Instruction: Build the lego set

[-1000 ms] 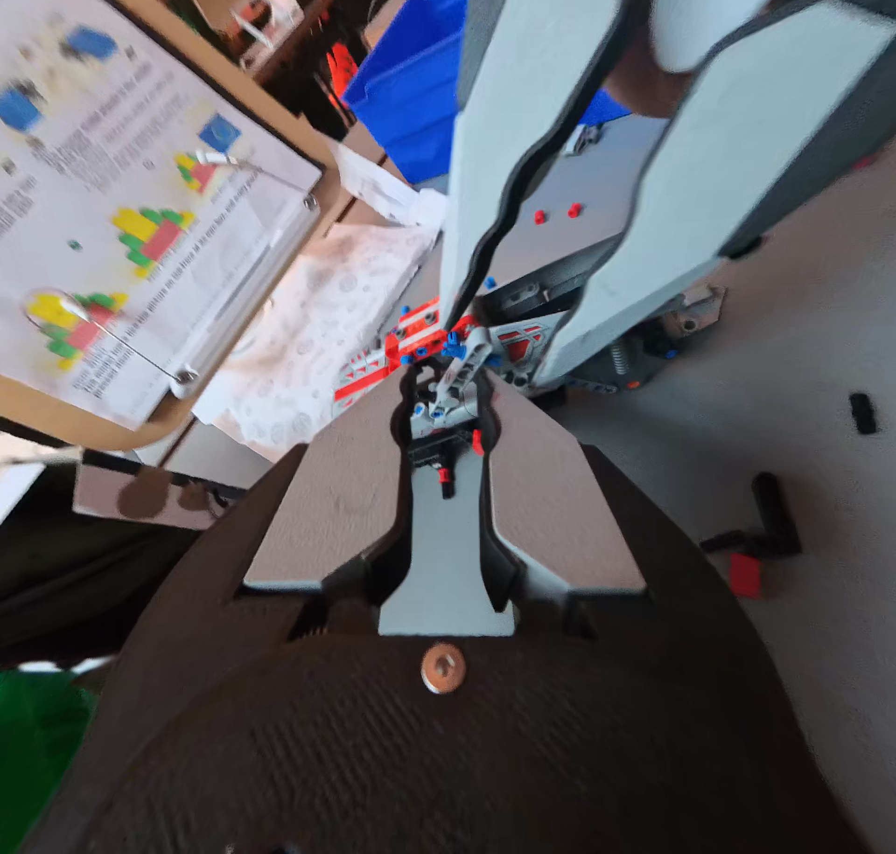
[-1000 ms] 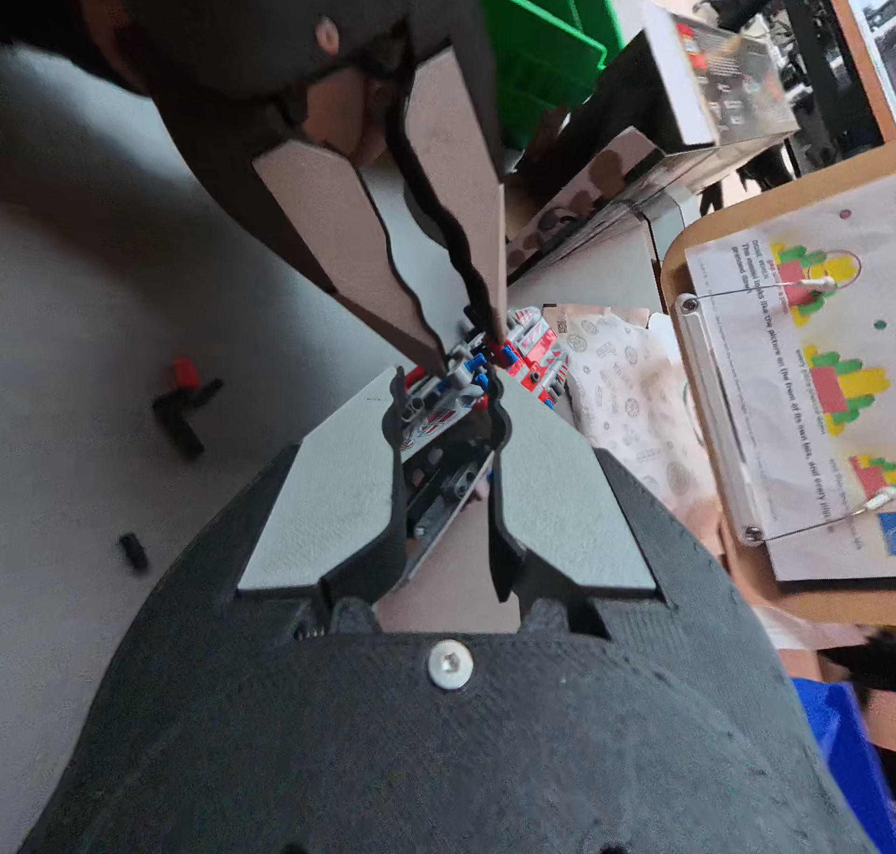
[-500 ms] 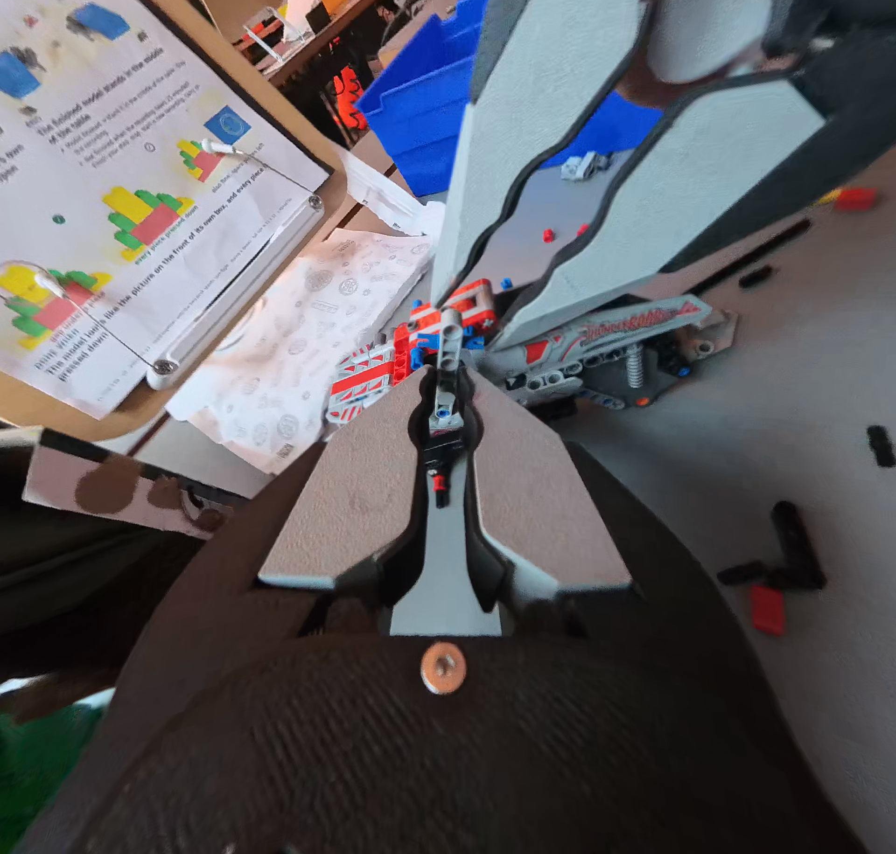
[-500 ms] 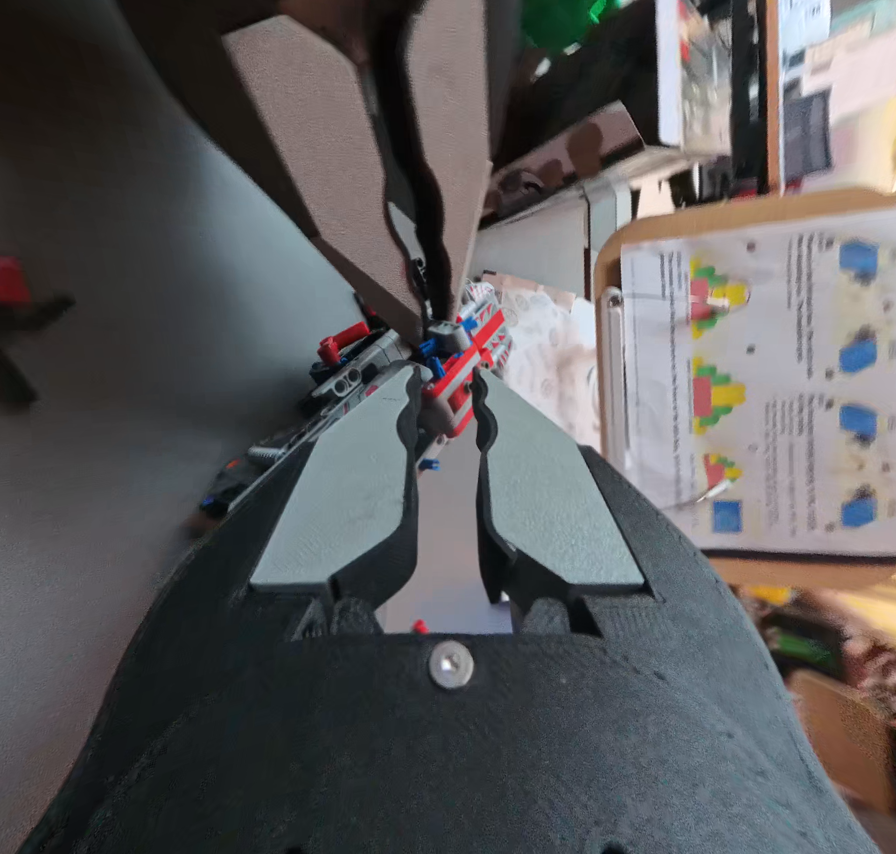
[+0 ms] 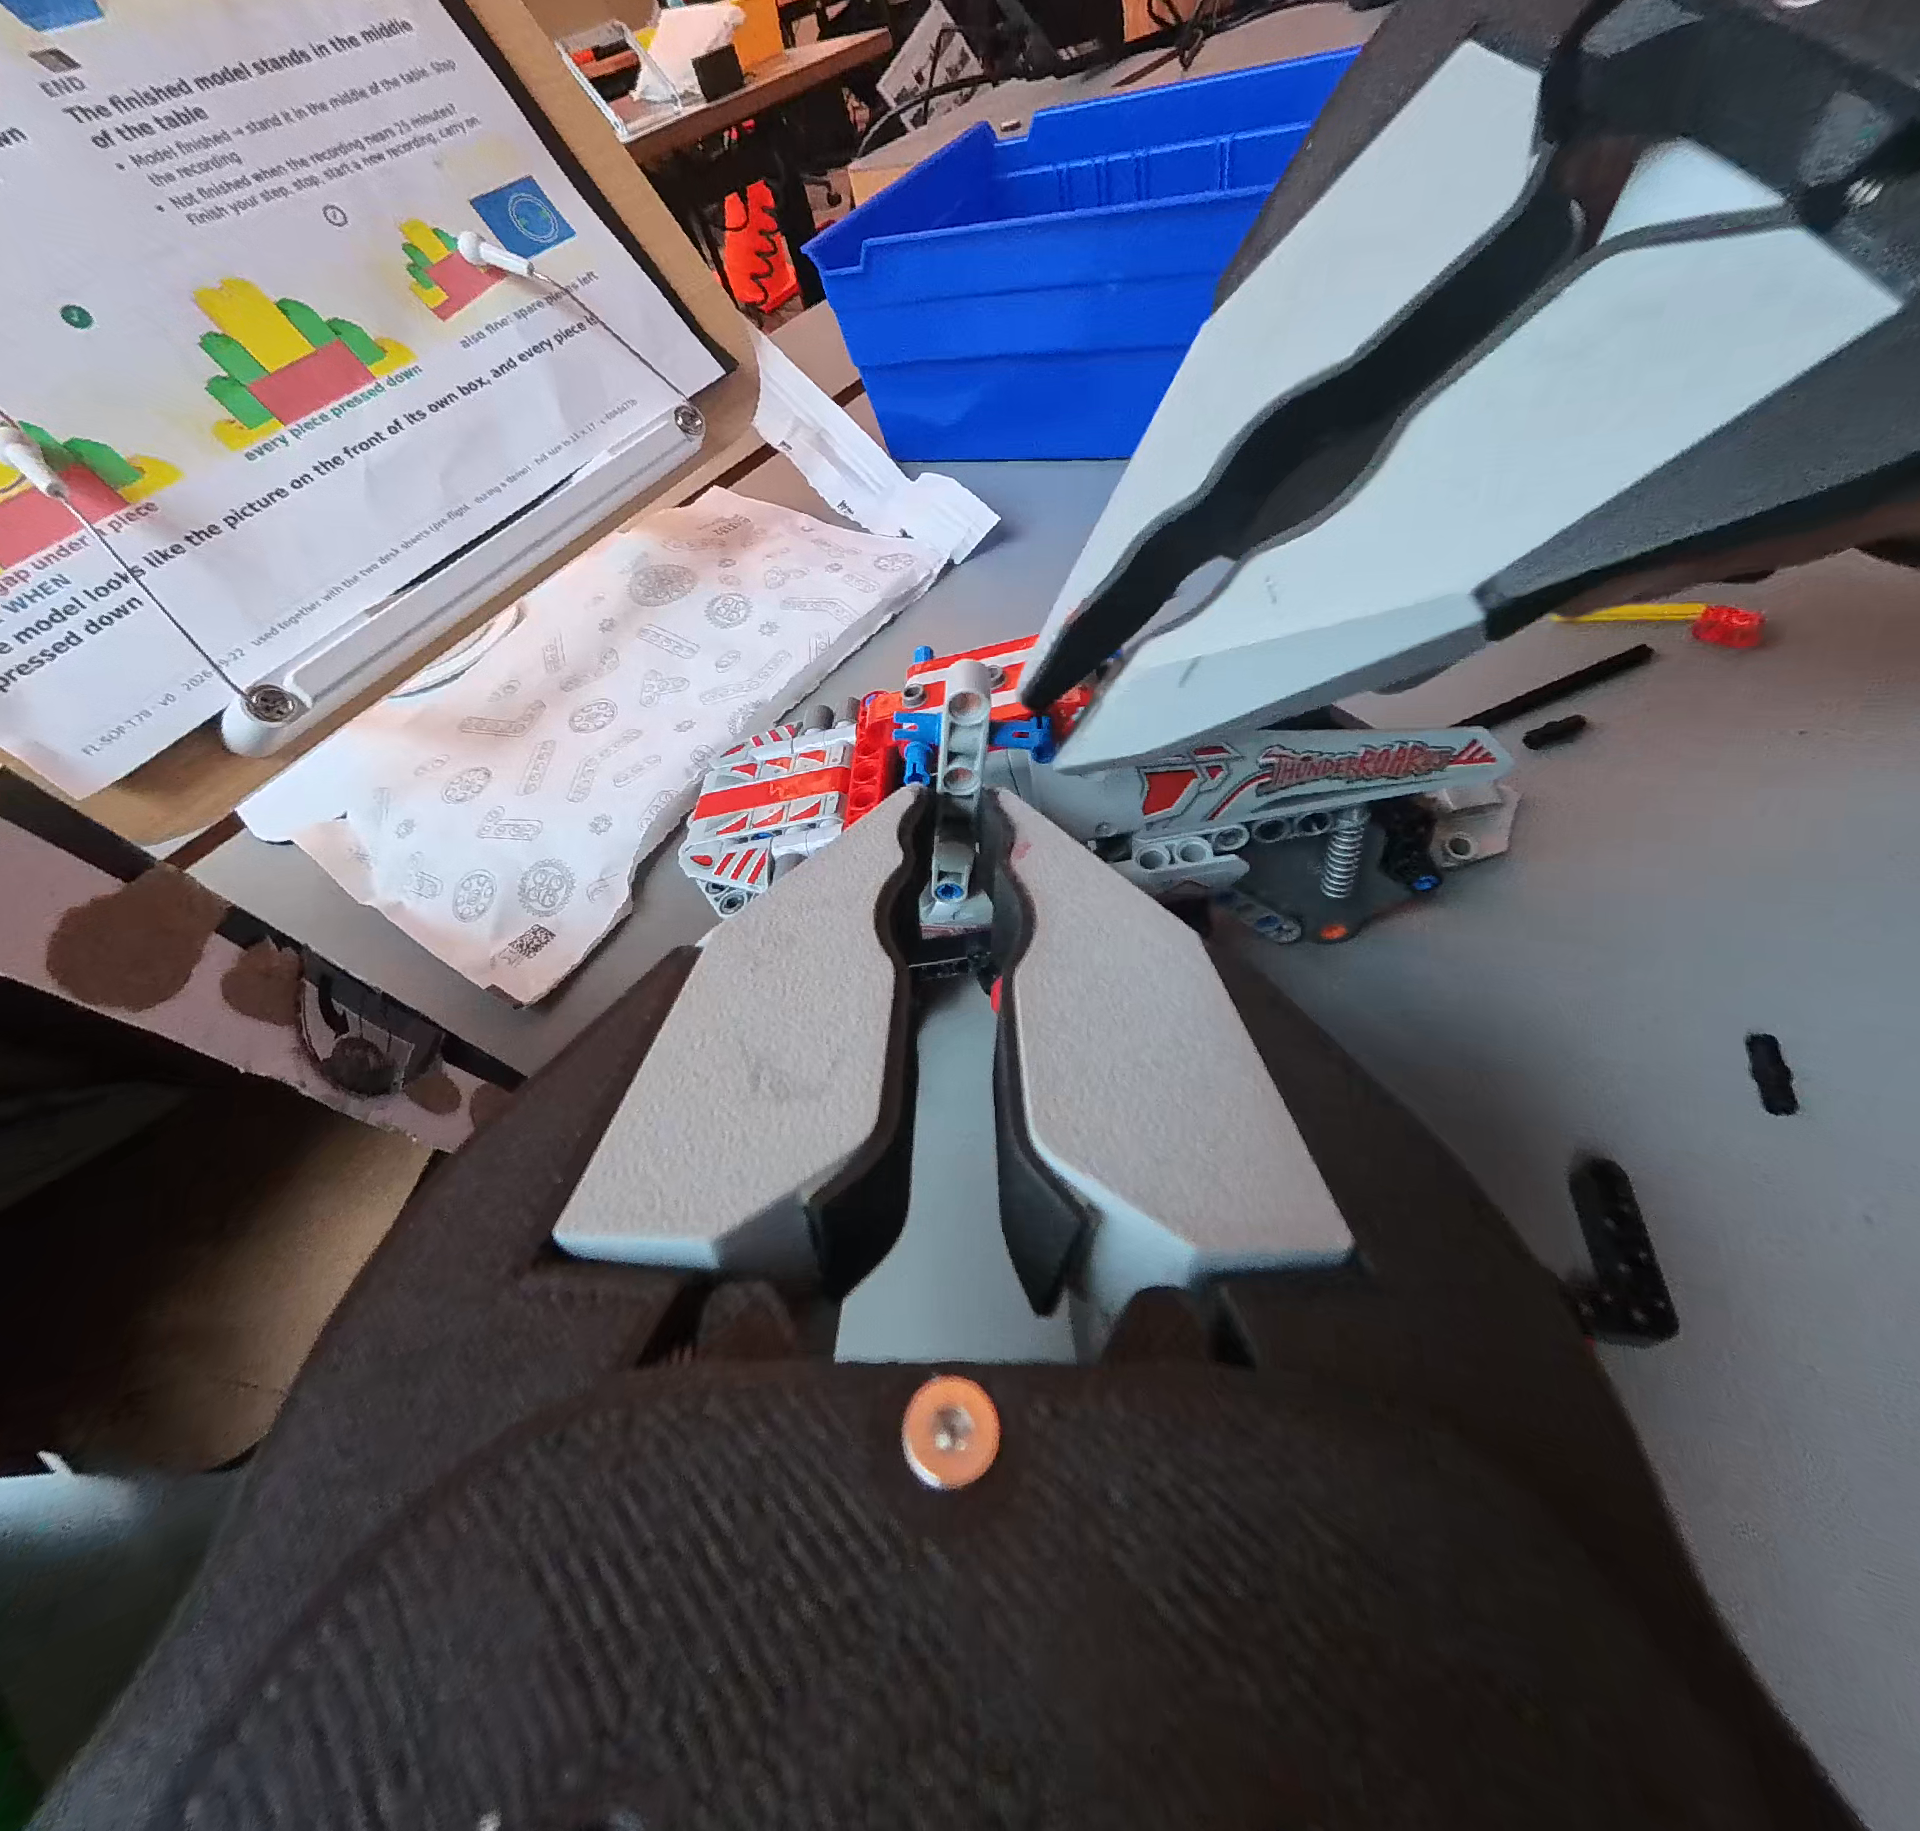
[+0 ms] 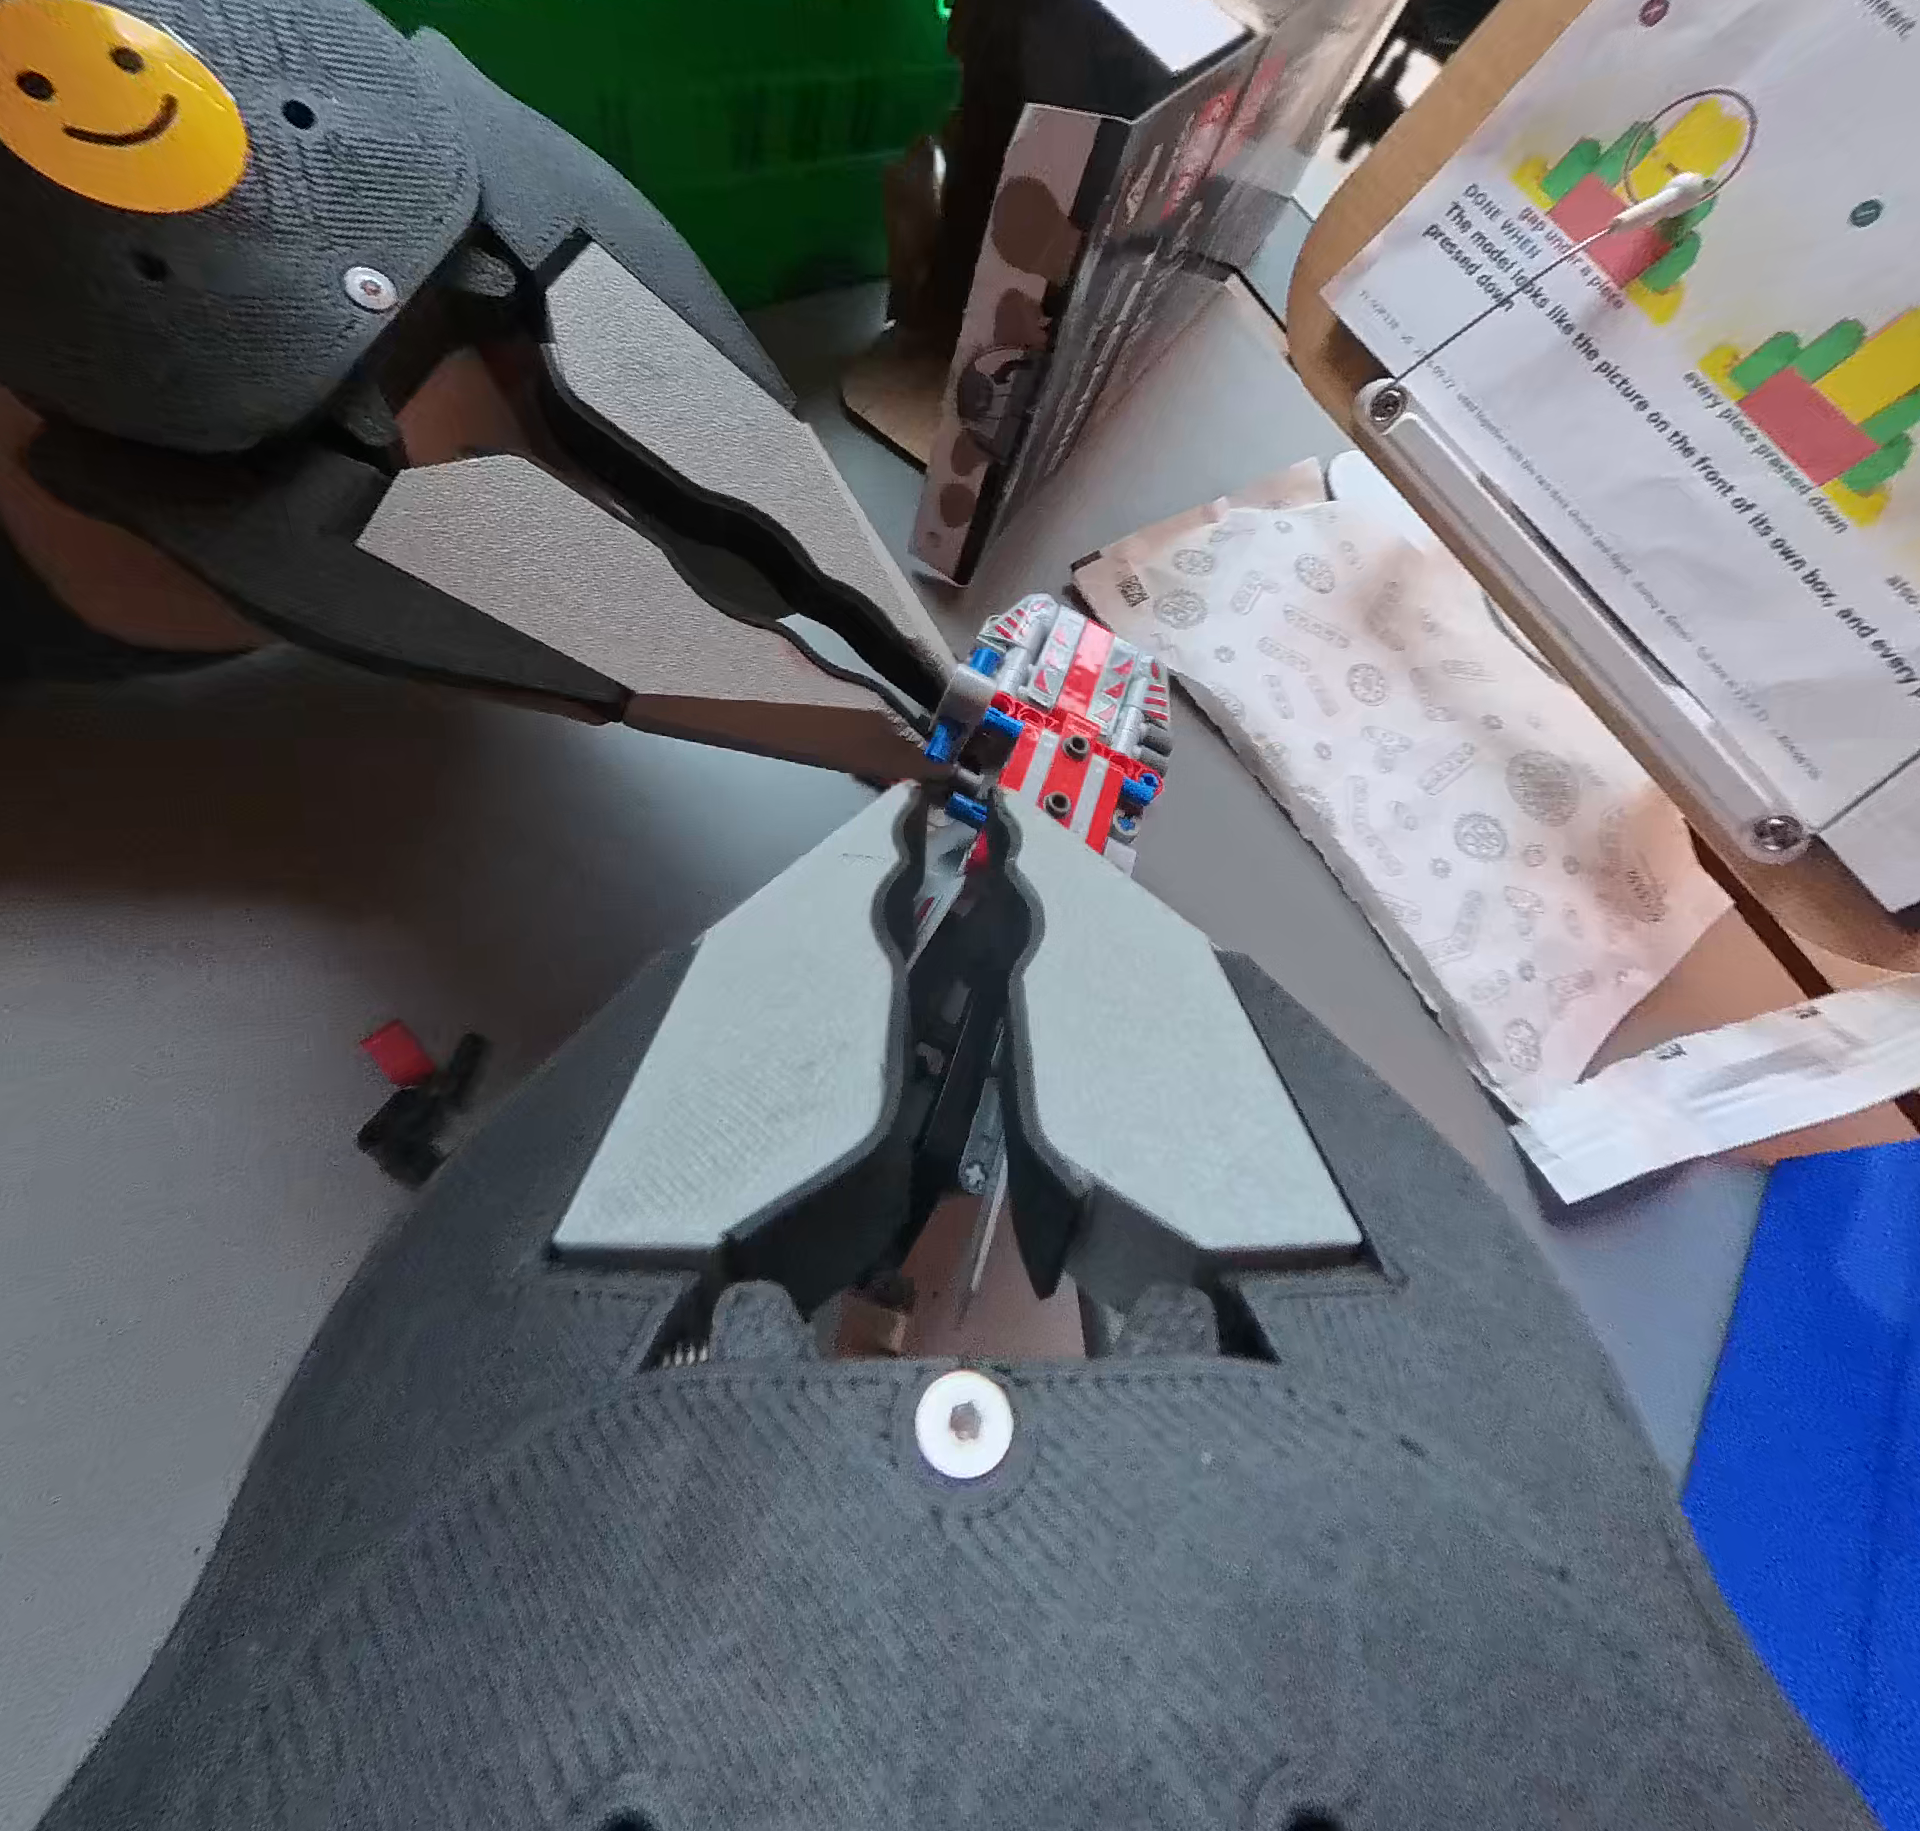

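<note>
My left gripper (image 5: 951, 825) has its fingers nearly pressed together, pinching a grey liftarm beam (image 5: 958, 773) that stands up between the tips, with blue pins (image 5: 914, 737) at its upper end. My right gripper (image 6: 951, 815) is likewise almost closed, its fingers clamped on the rear of the lego model (image 6: 1070, 732); what exactly sits between them I cannot make out, since the part runs down into the dark gap. In the left wrist view the right gripper's tips come down onto the model's red and white striped body (image 5: 977, 680), hiding its middle. The model rests on the grey surface (image 5: 1558, 1002), its side panel and a spring (image 5: 1340, 846) showing beyond. Just behind lies a crumpled paper bag (image 5: 623, 701), then an instruction sheet on a wooden stand (image 5: 312, 327) and a blue bin (image 5: 1039, 275). Loose black pieces (image 5: 1621, 1251) lie to the right, one cut off by my gripper body. A green bin (image 6: 665, 46) stands far off.
</note>
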The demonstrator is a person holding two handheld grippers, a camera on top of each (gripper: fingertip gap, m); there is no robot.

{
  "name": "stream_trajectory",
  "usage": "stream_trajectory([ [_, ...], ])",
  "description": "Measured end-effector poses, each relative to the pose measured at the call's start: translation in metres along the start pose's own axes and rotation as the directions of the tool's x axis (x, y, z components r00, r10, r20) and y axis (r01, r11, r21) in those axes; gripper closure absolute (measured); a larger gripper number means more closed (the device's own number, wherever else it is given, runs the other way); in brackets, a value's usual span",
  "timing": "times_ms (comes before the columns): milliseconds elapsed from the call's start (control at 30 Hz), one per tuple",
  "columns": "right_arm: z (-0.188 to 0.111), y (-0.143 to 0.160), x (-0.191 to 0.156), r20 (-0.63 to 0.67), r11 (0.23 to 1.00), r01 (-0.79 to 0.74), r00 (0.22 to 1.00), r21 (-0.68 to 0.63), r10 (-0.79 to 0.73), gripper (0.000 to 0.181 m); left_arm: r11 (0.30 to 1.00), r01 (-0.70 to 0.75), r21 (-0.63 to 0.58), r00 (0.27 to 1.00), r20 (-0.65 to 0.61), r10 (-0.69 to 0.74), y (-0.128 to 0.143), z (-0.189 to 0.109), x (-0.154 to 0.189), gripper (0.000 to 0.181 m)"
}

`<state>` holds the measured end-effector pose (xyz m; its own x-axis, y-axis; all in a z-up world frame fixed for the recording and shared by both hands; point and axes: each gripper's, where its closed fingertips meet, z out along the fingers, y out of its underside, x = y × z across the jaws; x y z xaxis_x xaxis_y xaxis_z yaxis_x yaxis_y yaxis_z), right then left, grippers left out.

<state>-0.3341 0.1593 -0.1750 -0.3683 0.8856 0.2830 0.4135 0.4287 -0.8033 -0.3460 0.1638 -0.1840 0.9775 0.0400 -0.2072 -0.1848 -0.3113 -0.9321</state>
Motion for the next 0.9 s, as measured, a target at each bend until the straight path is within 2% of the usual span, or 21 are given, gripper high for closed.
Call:
stream_trajectory([
  [367,0.0063,-0.0064,-0.0029,0.075,0.992,-0.128,0.989,-0.007,0.128,0.177,0.994,-0.104,0.01,0.994,0.043,0.104,-0.0003,-0.0005,0.001,0.175],
  [667,0.0049,-0.0042,-0.0022,0.062,0.995,-0.099,0.993,-0.005,0.099,0.18,0.986,-0.165,0.007,0.982,0.089,0.164,-0.0026,0.0011,0.0019,0.175],
  [900,0.0041,-0.0033,-0.0025,0.021,0.999,-0.045,0.999,0.01,0.045,0.181,0.995,-0.101,-0.013,0.993,0.067,0.101,-0.0021,-0.0009,0.0019,0.175],
])
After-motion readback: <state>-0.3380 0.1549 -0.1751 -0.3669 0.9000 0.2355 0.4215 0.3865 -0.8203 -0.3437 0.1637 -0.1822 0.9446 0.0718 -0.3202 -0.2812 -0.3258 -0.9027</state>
